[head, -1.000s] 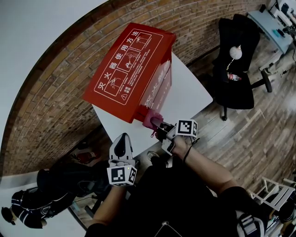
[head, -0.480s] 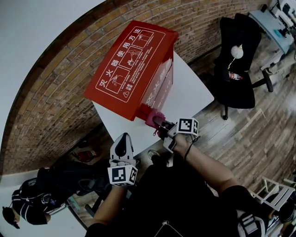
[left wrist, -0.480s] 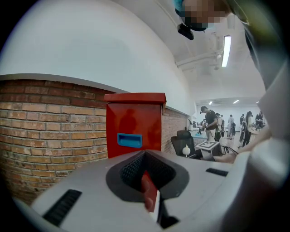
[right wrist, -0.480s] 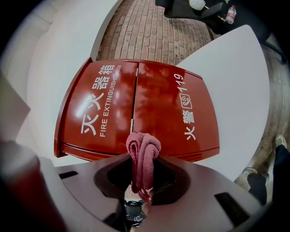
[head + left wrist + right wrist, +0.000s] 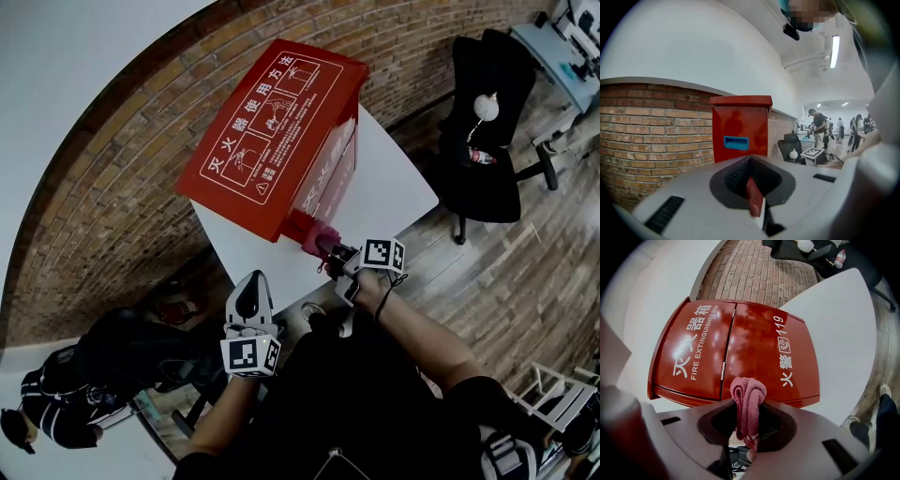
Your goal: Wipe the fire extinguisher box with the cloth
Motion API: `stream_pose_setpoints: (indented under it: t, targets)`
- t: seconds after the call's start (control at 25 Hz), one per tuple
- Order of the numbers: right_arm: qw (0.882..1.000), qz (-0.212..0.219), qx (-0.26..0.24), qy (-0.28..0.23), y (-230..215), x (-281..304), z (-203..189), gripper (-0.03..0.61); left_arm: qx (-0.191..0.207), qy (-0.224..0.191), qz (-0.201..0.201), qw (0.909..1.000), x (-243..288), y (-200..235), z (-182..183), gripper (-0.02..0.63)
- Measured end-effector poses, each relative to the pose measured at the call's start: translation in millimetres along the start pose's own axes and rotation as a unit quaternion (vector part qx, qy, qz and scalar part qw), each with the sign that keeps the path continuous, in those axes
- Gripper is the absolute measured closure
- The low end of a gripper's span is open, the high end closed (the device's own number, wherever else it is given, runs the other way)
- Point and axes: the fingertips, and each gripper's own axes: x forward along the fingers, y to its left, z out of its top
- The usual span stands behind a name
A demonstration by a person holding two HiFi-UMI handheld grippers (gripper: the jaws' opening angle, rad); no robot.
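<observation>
The fire extinguisher box (image 5: pixel 272 131) is stood on a white table (image 5: pixel 398 183), backed against a brick wall (image 5: pixel 103 197), its red twin-door front turned toward the person. A bunched pink cloth (image 5: pixel 747 397) is clamped between the jaws of the right gripper (image 5: pixel 749 425), which are closed tightly on its folds, a rounded wad being left proud of the tips. In the head view the cloth is seen at the lower front corner of the box, near the table edge; whether it is pressed on the panel or held just off it cannot be told. The left gripper (image 5: pixel 249 292) is held back below the table edge, well apart from the box; its jaws are drawn together and nothing is gripped.

Since the box is not steadied by anything, it could be shoved toward the wall by a hard stroke. Because only a narrow wad is offered, paint could be scraped by the jaw tips if the angle is flattened.
</observation>
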Motion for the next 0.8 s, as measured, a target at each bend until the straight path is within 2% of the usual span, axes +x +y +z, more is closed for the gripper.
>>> stream_pose_setpoints:
  t: [0.8]
  targets:
    - [0.999,-0.047,-0.003,0.001,-49,10,3,0.476,0.001,0.009,0.024,0.9997,-7,17,-5,0.586]
